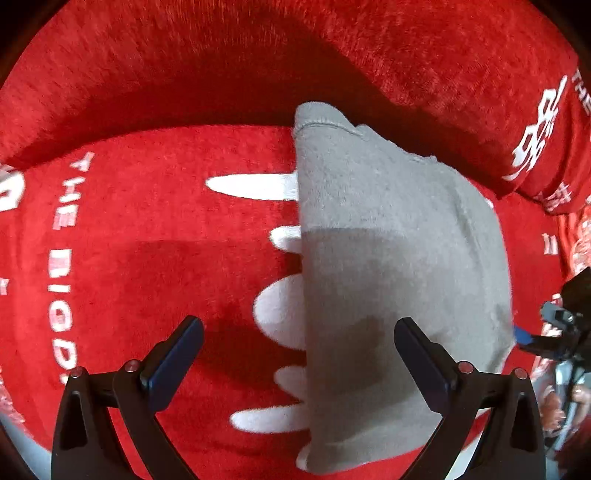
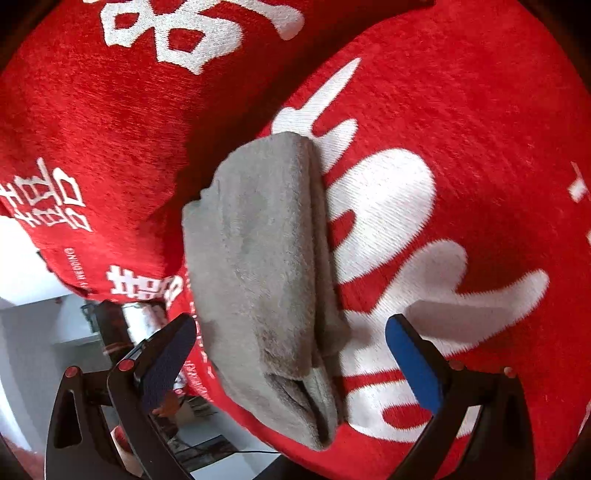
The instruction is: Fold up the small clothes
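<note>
Clearly the folded grey cloth (image 2: 266, 280) on the red blanket (image 2: 480, 147) is soft, light; both grippers, left gripper (image 1: 299, 354) and right gripper (image 2: 291, 354), gape wide; pinch its open corner.

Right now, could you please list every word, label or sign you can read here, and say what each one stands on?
"THE BIGG": white letters on the red plush cover, left wrist view; the rest is cut off.
"THE": white on the red cover's fold; the rest runs out of frame.
Large white Chinese-style characters on the cover: I cannot read them.
Small white line: too small.
Grey folded cloth: no text.
</note>
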Motion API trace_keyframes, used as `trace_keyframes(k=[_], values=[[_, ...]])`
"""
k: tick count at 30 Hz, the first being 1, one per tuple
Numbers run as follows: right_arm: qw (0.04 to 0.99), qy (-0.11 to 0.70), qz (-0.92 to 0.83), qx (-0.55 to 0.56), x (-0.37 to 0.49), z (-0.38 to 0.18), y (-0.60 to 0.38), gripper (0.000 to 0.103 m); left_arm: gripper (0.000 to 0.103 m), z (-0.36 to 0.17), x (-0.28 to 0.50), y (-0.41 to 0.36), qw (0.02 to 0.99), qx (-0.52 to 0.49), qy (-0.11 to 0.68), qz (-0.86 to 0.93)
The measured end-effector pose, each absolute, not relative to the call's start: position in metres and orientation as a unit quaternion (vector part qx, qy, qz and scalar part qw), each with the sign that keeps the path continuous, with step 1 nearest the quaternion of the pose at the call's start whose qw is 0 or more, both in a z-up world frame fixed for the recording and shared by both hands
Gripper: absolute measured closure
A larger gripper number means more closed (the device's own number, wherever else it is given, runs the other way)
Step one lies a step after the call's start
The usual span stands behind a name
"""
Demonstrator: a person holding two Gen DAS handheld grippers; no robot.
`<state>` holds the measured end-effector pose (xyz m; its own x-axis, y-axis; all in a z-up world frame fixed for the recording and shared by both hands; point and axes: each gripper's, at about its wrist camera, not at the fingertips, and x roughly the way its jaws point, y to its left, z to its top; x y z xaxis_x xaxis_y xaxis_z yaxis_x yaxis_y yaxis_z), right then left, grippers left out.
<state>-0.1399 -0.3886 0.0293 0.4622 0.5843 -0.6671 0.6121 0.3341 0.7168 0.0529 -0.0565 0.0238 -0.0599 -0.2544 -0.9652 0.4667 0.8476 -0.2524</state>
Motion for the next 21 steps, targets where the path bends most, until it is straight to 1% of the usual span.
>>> trace_keyframes(k=[4,8,13,16,18,19,20,21], values=[[0.623,0.525,0.025,0.579,-0.127,0.012,-0.388,0.001,0.0,0.006,0.058,-0.064,0.651,0.041,0.697,-0.299],[0.62,0.504,0.068,0.597,-0.107,0.004,-0.388,0.001,0.0,-0.012,0.062,-0.076,0.624,-0.002,0.712,-0.322],[0.618,0.502,0.102,0.597,-0.073,-0.003,-0.372,0.001,0.0,-0.013,0.06,-0.101,0.627,0.001,0.699,-0.344],[0.618,0.504,0.104,0.594,-0.061,-0.003,-0.363,0.001,0.0,-0.017,0.056,-0.117,0.631,0.026,0.698,-0.338],[0.617,0.506,0.092,0.596,-0.06,-0.003,-0.361,0.003,0.0,-0.015,0.054,-0.121,0.633,0.032,0.694,-0.341],[0.612,0.509,0.082,0.6,-0.061,-0.004,-0.361,0.013,0.005,-0.014,0.053,-0.121,0.635,0.03,0.692,-0.341],[0.608,0.514,0.071,0.601,-0.064,-0.005,-0.362,0.042,0.015,-0.011,0.054,-0.118,0.64,0.03,0.689,-0.338],[0.601,0.524,0.059,0.601,-0.069,-0.008,-0.363,0.061,0.021,-0.009,0.054,-0.115,0.643,0.027,0.687,-0.337]])
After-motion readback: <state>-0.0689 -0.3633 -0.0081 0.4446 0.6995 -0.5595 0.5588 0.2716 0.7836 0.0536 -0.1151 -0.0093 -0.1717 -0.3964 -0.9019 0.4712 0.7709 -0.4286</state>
